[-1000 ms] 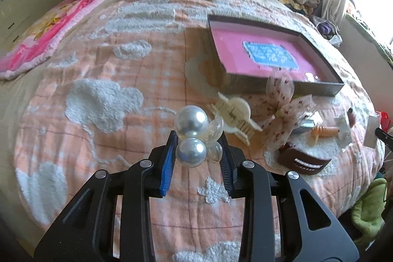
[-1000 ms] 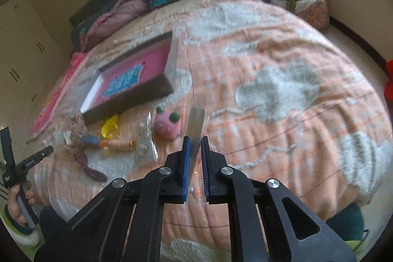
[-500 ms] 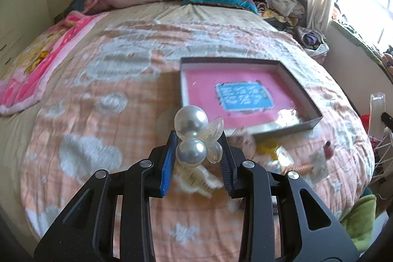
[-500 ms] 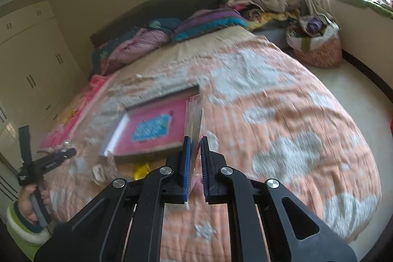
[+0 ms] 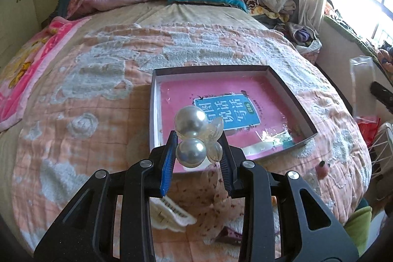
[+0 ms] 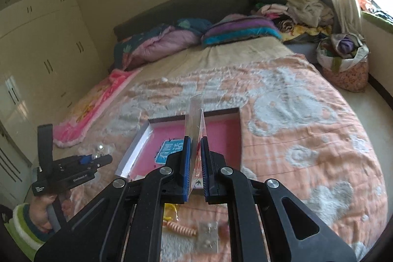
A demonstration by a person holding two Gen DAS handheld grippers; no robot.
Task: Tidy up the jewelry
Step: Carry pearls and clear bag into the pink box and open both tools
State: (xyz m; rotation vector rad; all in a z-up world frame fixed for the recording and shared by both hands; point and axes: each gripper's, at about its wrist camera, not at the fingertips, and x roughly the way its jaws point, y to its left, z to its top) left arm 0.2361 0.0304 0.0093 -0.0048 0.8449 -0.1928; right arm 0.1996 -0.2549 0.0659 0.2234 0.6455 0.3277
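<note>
Left tongs (image 5: pixel 197 154): closed on a pearl hair ornament (image 5: pixel 191 136), two large pearls with clear petal-shaped pieces, held off the bed above the near edge of the box.
Right tongs (image 6: pixel 195 163): closed on a clear plastic sleeve (image 6: pixel 195 123), which stood upright between the pads with its open top uppermost.
Box (image 5: pixel 289 90): shallow grey tray with a pink lining and a blue printed label, lying on the peach bedspread (image 5: pixel 73 102); no jewellery visible inside it.
Loose items: a cream claw clip (image 5: pixel 169 215) and a floral fabric bow (image 5: pixel 216 208) lay on the bed below the left tongs; a coiled orange hair tie (image 6: pixel 179 228) and a small packet of studs (image 6: pixel 208 235) lay below the right tongs.
Relation of the tongs: well apart; the sleeve appeared at the far right edge of the left view, the ornament at the far left of the right view.
Step in hand (judgement): both pieces were lifted and ready for bagging the ornament.
Next move (judgement): the tongs would need to converge, the ornament aligned over the sleeve mouth and eased in.
Risk (judgement): the sleeve mouth looked narrow against the pearls and could buckle.
</note>
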